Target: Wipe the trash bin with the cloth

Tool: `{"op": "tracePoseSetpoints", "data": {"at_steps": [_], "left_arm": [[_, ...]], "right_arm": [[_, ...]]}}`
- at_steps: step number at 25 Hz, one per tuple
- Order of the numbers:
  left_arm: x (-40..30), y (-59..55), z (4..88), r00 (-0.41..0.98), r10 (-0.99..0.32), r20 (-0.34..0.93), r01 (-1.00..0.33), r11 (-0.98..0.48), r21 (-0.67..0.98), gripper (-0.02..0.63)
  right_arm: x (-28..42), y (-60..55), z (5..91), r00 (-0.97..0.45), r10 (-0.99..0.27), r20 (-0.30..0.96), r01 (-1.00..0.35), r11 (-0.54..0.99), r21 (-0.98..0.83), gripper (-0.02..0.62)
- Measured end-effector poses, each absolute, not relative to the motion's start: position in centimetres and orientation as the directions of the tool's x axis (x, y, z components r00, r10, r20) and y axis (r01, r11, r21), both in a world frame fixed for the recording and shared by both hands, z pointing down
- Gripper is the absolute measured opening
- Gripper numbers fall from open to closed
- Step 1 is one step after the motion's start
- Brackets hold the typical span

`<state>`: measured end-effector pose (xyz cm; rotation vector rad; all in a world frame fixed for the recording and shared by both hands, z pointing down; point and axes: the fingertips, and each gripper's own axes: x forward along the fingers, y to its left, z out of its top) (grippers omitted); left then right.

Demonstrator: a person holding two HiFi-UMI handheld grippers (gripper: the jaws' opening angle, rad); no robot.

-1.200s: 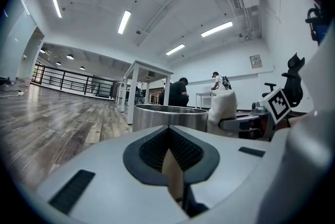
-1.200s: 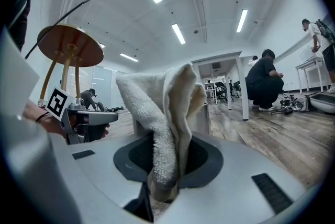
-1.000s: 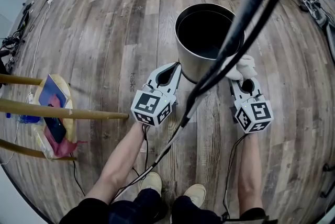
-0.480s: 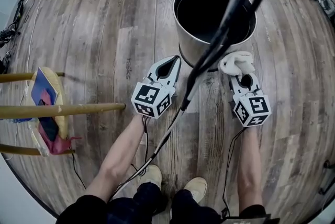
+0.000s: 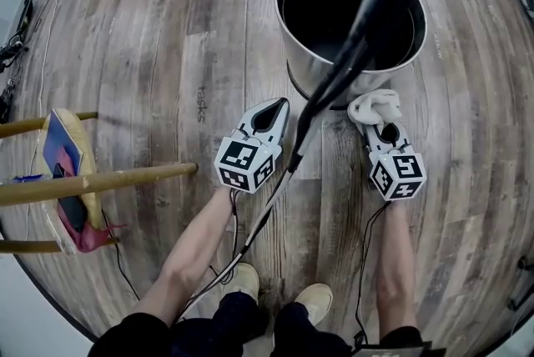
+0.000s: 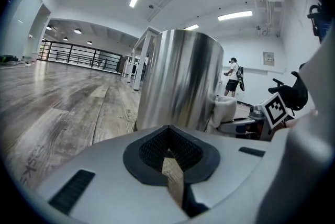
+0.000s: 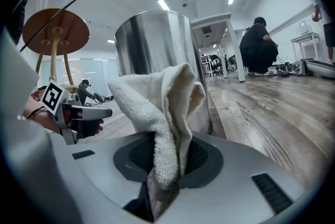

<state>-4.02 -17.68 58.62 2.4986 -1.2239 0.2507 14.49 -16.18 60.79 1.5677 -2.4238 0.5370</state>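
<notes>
Head view, looking steeply down on a wooden floor (image 5: pixel 167 55). An open-topped metal trash bin (image 5: pixel 309 76) stands upright at top centre, its interior uniformly dark. A black pole with trailing cable (image 5: pixel 350 55) runs diagonally across the picture and hides part of the bin's mouth and near wall. At the left edge stands a wooden stool (image 5: pixel 100 178) carrying coloured items on its seat; the person's shoes (image 5: pixel 242 284) show at the bottom. The left gripper (image 5: pixel 275 105) lies just beside the bin's lower left wall; in the left gripper view its jaws are drawn together with nothing between them, and the bin (image 6: pixel 178 79) fills the centre ahead. The right gripper (image 5: pixel 385 128) is clamped on a white terry cloth (image 5: pixel 374 107), which bunches up out of the jaws at the foot of the bin on its right side; the cloth appears to press against the wall, though contact is not certain. The right gripper view shows the cloth (image 7: pixel 162 113) folded in front of the bin (image 7: pixel 157 60), with people (image 7: pixel 259 42) near a table in the background.
</notes>
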Motion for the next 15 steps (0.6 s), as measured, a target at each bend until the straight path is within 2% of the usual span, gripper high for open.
{"op": "tracePoseSetpoints", "data": {"at_steps": [15], "left_arm": [[-4.3,-16.3,57.1,0.617,-0.734,0.285,-0.787,-0.571,0.233,-0.005]], "right_arm": [[15.1,-14.2,59.3,-0.393,-0.847,0.358,-0.919,0.351,-0.179,0.094]]}}
